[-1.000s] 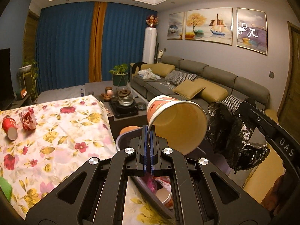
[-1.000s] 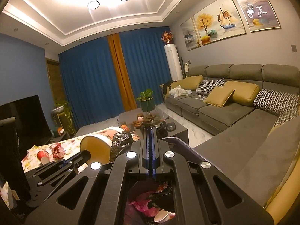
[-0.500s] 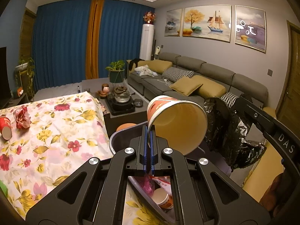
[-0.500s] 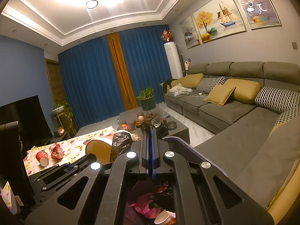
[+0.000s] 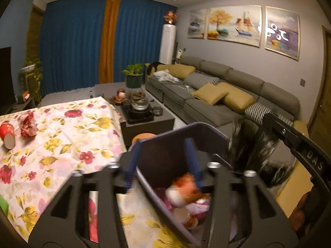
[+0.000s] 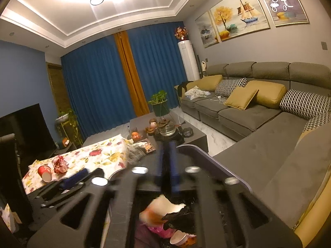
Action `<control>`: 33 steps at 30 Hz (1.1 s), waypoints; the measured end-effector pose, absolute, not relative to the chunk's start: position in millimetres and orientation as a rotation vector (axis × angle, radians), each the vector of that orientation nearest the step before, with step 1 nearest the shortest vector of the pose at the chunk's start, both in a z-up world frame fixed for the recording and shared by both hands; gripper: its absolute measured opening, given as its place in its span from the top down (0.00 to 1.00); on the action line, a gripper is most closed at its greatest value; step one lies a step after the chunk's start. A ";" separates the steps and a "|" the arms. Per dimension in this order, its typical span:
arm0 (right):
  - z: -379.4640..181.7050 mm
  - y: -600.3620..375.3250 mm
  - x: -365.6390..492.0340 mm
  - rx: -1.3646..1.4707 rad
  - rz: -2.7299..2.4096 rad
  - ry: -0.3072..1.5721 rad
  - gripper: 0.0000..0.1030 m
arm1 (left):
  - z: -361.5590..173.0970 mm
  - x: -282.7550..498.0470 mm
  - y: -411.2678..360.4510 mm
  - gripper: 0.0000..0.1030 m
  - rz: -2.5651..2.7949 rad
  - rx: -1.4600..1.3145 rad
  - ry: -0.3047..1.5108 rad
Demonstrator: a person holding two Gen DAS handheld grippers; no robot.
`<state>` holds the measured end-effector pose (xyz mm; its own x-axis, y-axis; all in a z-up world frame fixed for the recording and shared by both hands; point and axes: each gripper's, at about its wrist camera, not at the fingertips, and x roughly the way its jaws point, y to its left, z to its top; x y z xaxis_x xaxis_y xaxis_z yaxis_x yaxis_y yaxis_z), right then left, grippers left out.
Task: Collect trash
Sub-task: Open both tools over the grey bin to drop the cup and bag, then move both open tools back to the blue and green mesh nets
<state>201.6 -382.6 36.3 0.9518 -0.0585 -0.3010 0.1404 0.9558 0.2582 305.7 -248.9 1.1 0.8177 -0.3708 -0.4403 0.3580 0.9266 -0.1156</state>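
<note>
Nearest, in the left wrist view: left gripper [image 5: 162, 163] with jaws just spread apart, blurred, nothing pinched between them. Directly below, a dark trash bin [image 5: 206, 132] beside the desk's edge, holding the dropped paper cup [image 5: 183, 190], orange-and-white outside and cream inside, blurred, lying tilted among pink wrappers and another small cup; its long axis and mouth direction cannot be told. Just right, black crumpled plastic bag [image 5: 252, 155] blurred beside the bin's rim. In the right wrist view: right gripper [image 6: 168, 165] with jaws just parted too, clasping nothing. Farther left on the floral-clothed desk [image 5: 62, 140]: a red paper cup [image 5: 7, 135] on its side, pale end facing near, long axis running near to far, beside a crumpled red wrapper [image 5: 28, 124].
</note>
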 end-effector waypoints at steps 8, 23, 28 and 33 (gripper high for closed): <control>36.2 -379.5 196.0 0.293 -0.137 0.296 0.28 | 11.1 295.0 -209.2 0.16 -0.287 -0.074 0.444; 37.2 -326.4 160.6 0.218 -0.129 0.249 0.17 | 19.8 237.1 -137.2 0.13 -0.166 -0.067 0.402; 38.2 -295.3 152.5 0.197 -0.063 0.247 0.17 | 16.3 212.8 -96.8 0.13 -0.082 -0.053 0.388; 38.2 -259.9 146.5 0.167 0.007 0.250 0.17 | 7.9 188.1 -51.2 0.13 0.010 -0.039 0.409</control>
